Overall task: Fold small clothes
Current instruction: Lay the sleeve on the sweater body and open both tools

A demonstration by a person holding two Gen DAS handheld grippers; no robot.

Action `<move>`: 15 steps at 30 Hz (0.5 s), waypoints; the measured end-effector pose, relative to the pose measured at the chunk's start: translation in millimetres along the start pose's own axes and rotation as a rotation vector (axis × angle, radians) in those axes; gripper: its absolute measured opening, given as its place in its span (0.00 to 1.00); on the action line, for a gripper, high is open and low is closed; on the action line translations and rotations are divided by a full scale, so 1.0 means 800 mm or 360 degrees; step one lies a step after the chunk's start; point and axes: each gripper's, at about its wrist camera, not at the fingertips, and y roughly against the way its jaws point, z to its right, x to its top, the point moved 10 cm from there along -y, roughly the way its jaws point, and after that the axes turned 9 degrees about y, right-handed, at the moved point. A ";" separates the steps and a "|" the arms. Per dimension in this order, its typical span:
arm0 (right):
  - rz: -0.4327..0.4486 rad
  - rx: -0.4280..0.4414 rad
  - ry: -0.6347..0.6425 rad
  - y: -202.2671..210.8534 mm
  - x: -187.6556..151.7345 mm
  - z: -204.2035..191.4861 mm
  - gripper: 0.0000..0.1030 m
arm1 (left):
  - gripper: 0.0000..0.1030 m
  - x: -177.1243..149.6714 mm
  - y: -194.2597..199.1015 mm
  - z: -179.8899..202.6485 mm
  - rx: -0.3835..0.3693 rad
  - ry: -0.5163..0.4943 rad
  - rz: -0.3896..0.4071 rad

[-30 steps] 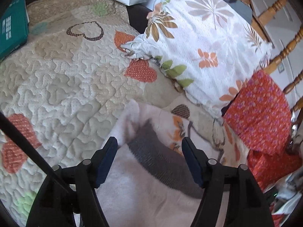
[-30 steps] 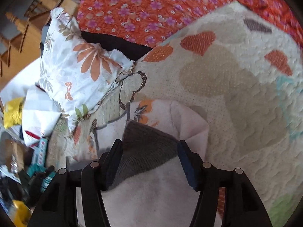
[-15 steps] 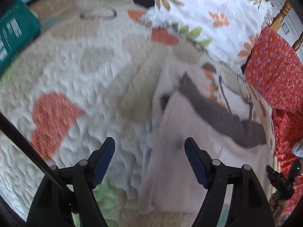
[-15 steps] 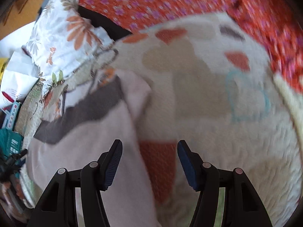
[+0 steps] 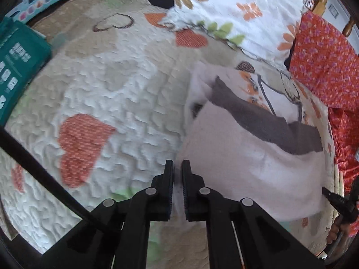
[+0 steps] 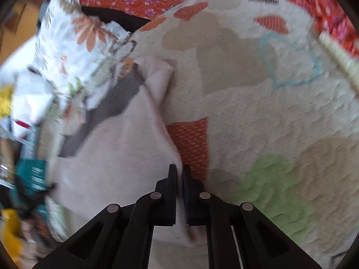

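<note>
On the quilt [image 5: 125,89]: pale garment [image 5: 242,168], folded, grey band up top.
Left gripper [image 5: 177,164]: pinching the garment's left edge.
Right gripper [image 6: 179,169]: clamped on its right edge.

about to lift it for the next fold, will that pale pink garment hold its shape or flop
The pale pink garment will likely flop: it already lies creased and layered on the quilt. It looks thin and light. Pinched at two edges, its middle will probably sag.

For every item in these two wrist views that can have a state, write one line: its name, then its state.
left gripper: shut on the garment's left edge.
right gripper: shut on the garment's right edge.
pale garment: partly folded on the quilt, grey band showing.
quilt: spread out beneath the garment.
floral pillow: lying at the quilt's far edge.
</note>
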 end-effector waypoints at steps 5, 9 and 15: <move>0.0089 -0.0110 0.0027 0.024 0.007 0.002 0.06 | 0.30 0.008 0.021 -0.026 0.0022 0.0116 0.0105; 0.0248 -0.0158 0.0053 0.061 0.018 -0.008 0.07 | 0.56 0.012 0.049 -0.042 0.0049 0.0188 0.0233; 0.0329 -0.0059 0.0229 0.067 0.018 -0.083 0.07 | 0.74 0.002 0.077 -0.057 0.0005 0.0318 0.0300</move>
